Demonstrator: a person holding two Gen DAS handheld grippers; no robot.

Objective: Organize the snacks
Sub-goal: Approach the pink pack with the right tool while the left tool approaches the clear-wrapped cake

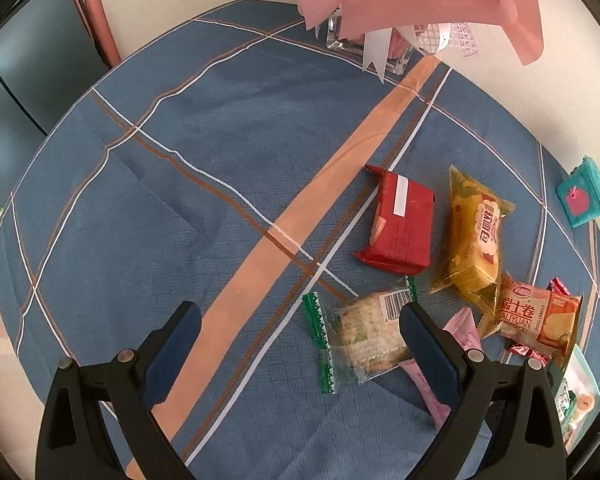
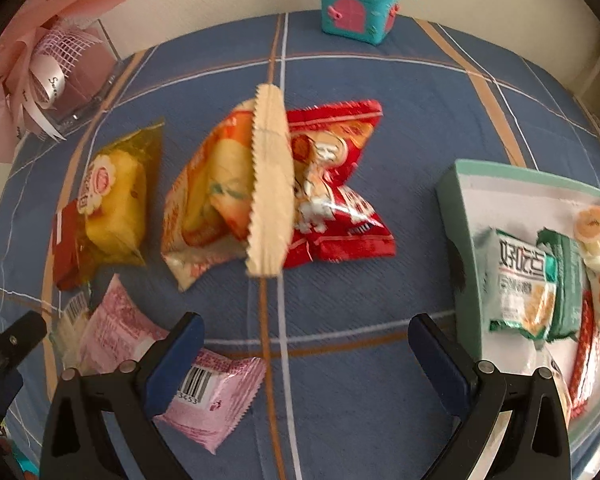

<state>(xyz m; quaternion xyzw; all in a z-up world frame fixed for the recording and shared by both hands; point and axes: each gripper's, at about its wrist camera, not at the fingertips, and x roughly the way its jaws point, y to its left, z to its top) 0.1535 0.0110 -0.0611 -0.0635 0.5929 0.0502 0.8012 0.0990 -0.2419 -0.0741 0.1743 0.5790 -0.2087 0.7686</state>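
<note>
Blue plaid cloth covers the bench [image 1: 180,184]; bare cloth spreads toward 10 o'clock of the left tool [image 1: 300,332], whose jaws are spread with nothing held. Snacks cluster at 2 o'clock, beside the clear-wrapped cake [image 1: 363,336]. Right tool [image 2: 305,344] gapes, unloaded; green tray [image 2: 459,216] at 3 o'clock holds packets.

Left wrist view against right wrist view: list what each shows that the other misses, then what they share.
Only the left wrist view shows the clear green-edged snack whole, between the open left gripper.

Only the right wrist view shows the inside of the mint tray with its green packets, and the open right gripper.

Both show the yellow cake packet, teal box and pink packet.
</note>
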